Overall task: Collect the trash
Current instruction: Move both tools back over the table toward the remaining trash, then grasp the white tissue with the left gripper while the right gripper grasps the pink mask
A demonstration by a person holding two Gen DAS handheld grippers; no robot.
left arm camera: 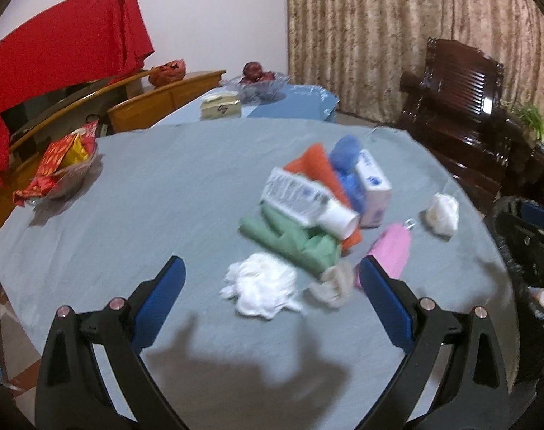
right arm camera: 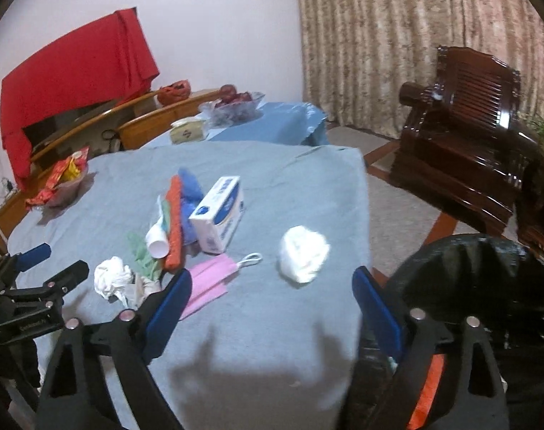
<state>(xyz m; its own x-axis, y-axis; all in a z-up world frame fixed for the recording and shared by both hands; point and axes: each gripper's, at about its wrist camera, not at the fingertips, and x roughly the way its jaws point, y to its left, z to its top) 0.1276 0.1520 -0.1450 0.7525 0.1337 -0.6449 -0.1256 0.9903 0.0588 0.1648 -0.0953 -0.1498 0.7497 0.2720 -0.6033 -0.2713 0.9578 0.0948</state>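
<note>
Right gripper (right arm camera: 272, 286) fingers (right arm camera: 169, 308) gape, crumpled tissue (right arm camera: 303, 258) just beyond.

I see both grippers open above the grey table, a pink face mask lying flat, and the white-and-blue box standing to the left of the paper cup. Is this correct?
Not quite: the white-and-blue box stands to the right of the paper cup, as the right wrist view shows. The rest holds: the left gripper and right gripper are open above the grey table, and the pink face mask lies flat.

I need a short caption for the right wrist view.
Open right hand-held gripper above a grey-covered table, facing a crumpled tissue and pink face mask.
</note>
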